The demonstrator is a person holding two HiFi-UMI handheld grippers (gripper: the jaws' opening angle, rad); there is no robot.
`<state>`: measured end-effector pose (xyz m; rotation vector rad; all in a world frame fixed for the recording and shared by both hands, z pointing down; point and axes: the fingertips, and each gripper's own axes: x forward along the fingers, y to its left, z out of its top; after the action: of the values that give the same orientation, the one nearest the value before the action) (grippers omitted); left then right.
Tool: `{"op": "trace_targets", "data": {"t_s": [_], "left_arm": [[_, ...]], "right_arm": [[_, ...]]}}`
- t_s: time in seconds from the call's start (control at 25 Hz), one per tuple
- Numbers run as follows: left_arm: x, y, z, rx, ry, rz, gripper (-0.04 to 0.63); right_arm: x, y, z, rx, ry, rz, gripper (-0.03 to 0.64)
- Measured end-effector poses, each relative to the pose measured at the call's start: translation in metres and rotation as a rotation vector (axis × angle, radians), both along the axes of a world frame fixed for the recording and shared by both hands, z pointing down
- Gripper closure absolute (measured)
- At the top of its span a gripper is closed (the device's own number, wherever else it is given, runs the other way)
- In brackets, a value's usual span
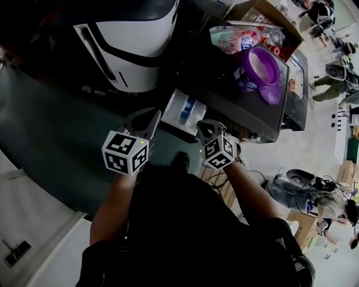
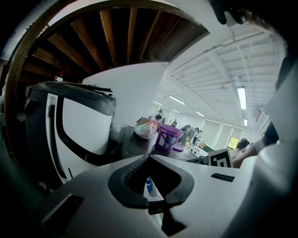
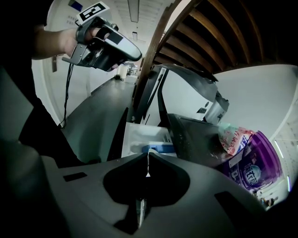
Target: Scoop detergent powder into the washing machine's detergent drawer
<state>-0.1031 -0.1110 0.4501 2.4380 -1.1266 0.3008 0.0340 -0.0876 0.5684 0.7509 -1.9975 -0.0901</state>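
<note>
The white-and-black machine (image 1: 132, 39) fills the upper left of the head view; right of it, across the upper middle, lies the dark top of the washing machine (image 1: 224, 98), which serves as your bench; a cardboard box (image 1: 263, 14) sits at its far edge, in the upper right of the frame. The detergent drawer (image 1: 178, 115) stands pulled out at the centre of the frame, white with a blue insert, between the two machines. On the dark top, a purple detergent tub (image 1: 259, 67) stands open in the upper right, its purple lid (image 1: 271, 94) lying just beside it on the lower side; a pink pouch (image 1: 233, 39) lies just above and left of the tub. Your left claw (image 1: 152, 119) hangs just left of the drawer and your right claw (image 1: 203, 130) just right of it; both sit below the tub in the frame, well apart from it. Each claw is clenched, tips meeting, with nothing caught between them; past both sets of tips you look onto the drawer's blue insert.
</note>
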Motion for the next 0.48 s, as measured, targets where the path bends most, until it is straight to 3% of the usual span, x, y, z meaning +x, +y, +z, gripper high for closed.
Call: {"op": "trace_targets", "data": {"t_s": [0.48], "left_arm": [[-0.0051,0.0043,-0.0001,0.0,0.007,0.008,0.592]], "right_arm": [[0.0014,0.004,0.0008,0.026,0.056,-0.002,0.595]]}}
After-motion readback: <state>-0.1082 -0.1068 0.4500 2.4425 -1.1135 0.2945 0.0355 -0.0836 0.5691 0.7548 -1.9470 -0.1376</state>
